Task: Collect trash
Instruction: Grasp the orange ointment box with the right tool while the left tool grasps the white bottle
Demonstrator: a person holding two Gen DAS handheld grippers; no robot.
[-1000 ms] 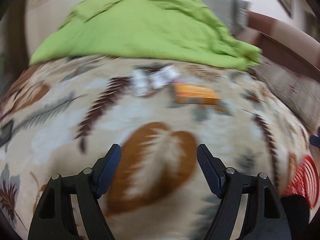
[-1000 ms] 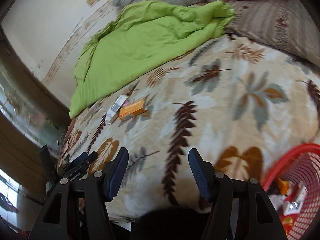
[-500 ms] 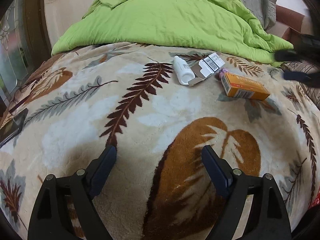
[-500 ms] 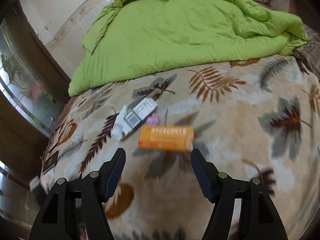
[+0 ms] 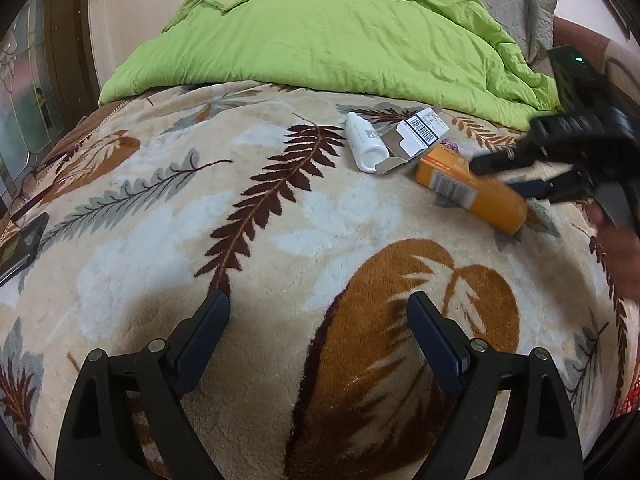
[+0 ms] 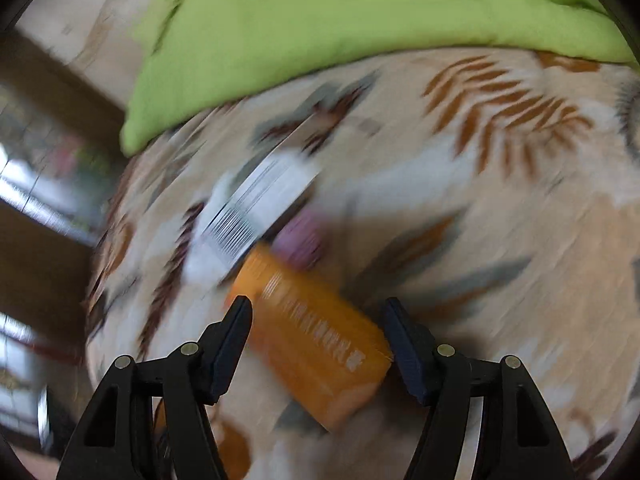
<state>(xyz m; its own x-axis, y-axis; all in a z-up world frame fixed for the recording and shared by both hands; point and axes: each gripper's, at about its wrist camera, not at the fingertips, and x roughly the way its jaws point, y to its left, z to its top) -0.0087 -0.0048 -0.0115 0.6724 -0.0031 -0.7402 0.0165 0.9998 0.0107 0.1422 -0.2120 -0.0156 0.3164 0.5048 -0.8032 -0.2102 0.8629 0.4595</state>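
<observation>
Currently the right gripper [image 6: 318, 320], fingers apart, is straddling the orange box [image 6: 316, 340]; the left gripper [image 5: 318, 332] is waiting apart; bottle [image 5: 366, 144] and carton [image 5: 416, 136] are lying uncollected.

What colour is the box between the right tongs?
Orange box, clearest in the left wrist view.

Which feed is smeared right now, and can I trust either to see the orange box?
Right wrist view: heavy motion blur, orange cardboard box smeared between the open right tool. Left wrist view: mostly sharp, only the box and right tool blur; fisheye bulges the leaf-patterned blanket.
</observation>
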